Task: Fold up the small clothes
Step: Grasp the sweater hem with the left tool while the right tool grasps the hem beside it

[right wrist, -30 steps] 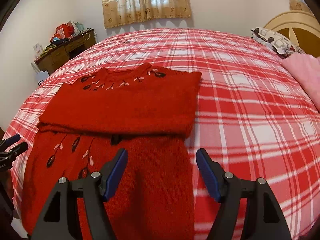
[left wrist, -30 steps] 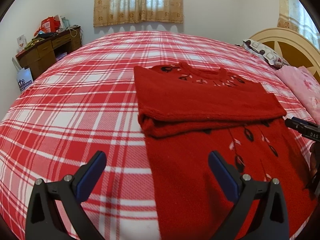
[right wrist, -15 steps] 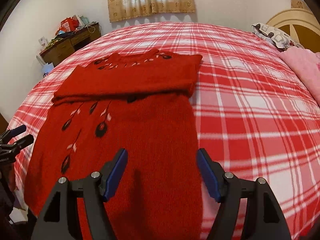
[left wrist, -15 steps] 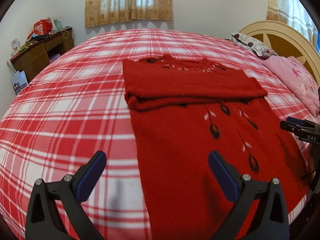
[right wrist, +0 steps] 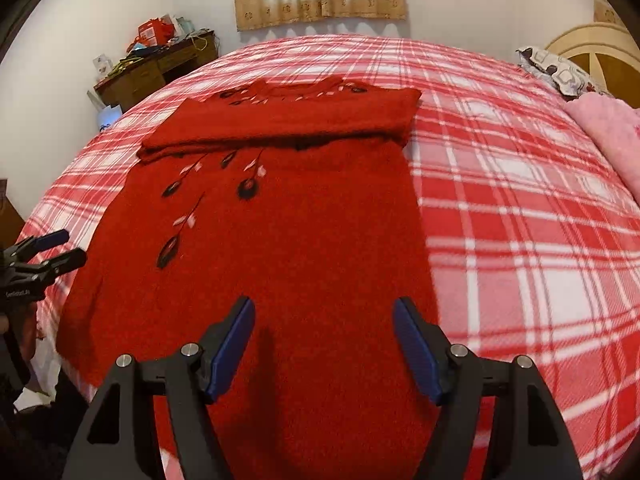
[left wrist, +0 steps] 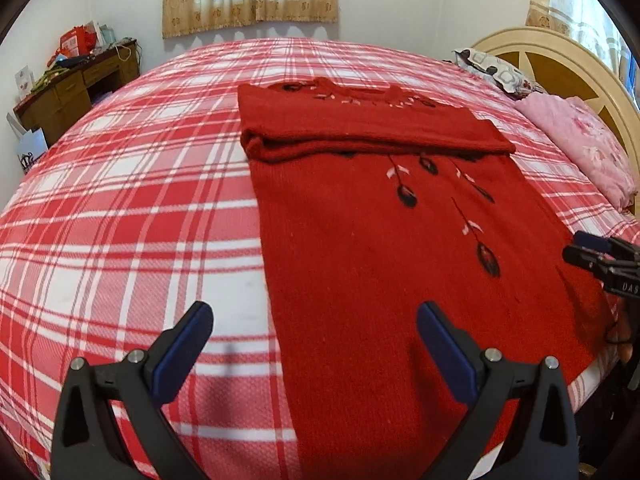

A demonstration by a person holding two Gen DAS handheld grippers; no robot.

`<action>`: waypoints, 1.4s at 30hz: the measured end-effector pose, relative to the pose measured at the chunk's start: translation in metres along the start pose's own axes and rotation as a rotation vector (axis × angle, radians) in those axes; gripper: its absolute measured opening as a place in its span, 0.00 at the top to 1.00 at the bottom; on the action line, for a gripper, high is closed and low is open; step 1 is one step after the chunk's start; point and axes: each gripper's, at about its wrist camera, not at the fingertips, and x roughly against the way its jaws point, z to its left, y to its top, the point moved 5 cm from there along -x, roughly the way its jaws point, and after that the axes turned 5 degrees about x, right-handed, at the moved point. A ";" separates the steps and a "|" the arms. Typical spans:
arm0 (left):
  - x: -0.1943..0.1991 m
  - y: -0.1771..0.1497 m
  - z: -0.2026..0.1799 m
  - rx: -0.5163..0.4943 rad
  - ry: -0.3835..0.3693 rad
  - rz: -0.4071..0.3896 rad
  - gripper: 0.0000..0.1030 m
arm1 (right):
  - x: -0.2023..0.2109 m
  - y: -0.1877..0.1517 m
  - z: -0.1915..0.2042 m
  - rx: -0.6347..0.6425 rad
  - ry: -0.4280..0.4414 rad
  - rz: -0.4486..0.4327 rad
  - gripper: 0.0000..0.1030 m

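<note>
Across the near half of the bed (left wrist: 120,208), on its red and white plaid cover, lies the red sweater (left wrist: 360,264), spread flat with its hem toward the near edge and its neckline toward the far edge. Its upper part carries a folded band of red knit, the sleeves (left wrist: 360,132) laid across the chest; how many layers lie there cannot be made out. The hem itself is cut off behind the gripper frames in both views. The left gripper (left wrist: 314,334) hangs above the sweater's left border, jaws wide apart, one blue pad over the plaid cover and the other over the knit, nothing between them. The right gripper (right wrist: 324,338) hangs over the lower right part of the sweater, jaws likewise spread and empty; whether its pads touch the cloth cannot be told. Each gripper shows only as a black tip at the other view's side. Toward the headboard (left wrist: 560,68) lie a patterned pillow (left wrist: 496,72) and a pink blanket (left wrist: 580,140), partly cut off. Beyond the bed's far left corner stands a cluttered desk (left wrist: 72,88); its items are too small to tell.
</note>
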 end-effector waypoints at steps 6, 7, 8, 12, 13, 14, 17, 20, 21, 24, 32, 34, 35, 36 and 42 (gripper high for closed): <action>0.007 -0.014 -0.009 -0.023 -0.023 0.018 0.00 | 0.008 -0.020 0.009 0.036 -0.014 0.009 0.30; 0.008 -0.015 -0.010 -0.026 -0.026 0.021 0.00 | 0.009 -0.022 0.009 0.036 -0.015 0.008 0.30; 0.009 -0.018 -0.011 -0.029 -0.033 0.028 0.00 | 0.010 -0.023 0.009 0.036 -0.018 0.005 0.30; 0.016 -0.029 -0.011 -0.022 -0.063 0.048 0.01 | 0.014 -0.027 0.003 -0.007 -0.018 -0.016 0.30; 0.017 -0.032 -0.010 -0.024 -0.062 0.049 0.02 | 0.015 -0.027 0.002 -0.015 -0.017 -0.018 0.30; 0.019 -0.034 -0.010 -0.025 -0.060 0.050 0.03 | 0.015 -0.027 0.001 -0.018 -0.019 -0.020 0.30; 0.021 -0.044 -0.005 -0.016 -0.062 0.071 0.08 | 0.017 -0.027 0.001 -0.009 -0.044 -0.027 0.30; 0.023 -0.052 0.000 0.017 -0.079 0.096 0.14 | 0.017 -0.027 0.001 -0.006 -0.041 -0.028 0.30; 0.025 -0.056 0.001 0.030 -0.093 0.107 0.17 | 0.017 -0.028 0.001 -0.007 -0.042 -0.028 0.30; 0.030 -0.069 -0.001 0.057 -0.146 0.144 0.29 | 0.016 -0.029 0.003 0.006 -0.050 -0.028 0.29; 0.026 -0.081 -0.002 0.085 -0.169 0.192 0.39 | 0.020 -0.031 0.003 0.003 -0.054 -0.041 0.29; 0.024 -0.082 0.000 0.101 -0.180 0.197 0.39 | 0.021 -0.030 0.001 -0.004 -0.056 -0.043 0.29; 0.025 -0.083 0.001 0.103 -0.181 0.197 0.39 | 0.022 -0.030 0.000 -0.007 -0.057 -0.046 0.29; 0.026 -0.083 0.000 0.096 -0.172 0.191 0.45 | 0.024 -0.029 0.000 -0.009 -0.057 -0.050 0.29; 0.033 -0.083 0.001 0.062 -0.164 0.177 0.92 | 0.044 -0.027 -0.013 -0.014 -0.083 -0.075 0.29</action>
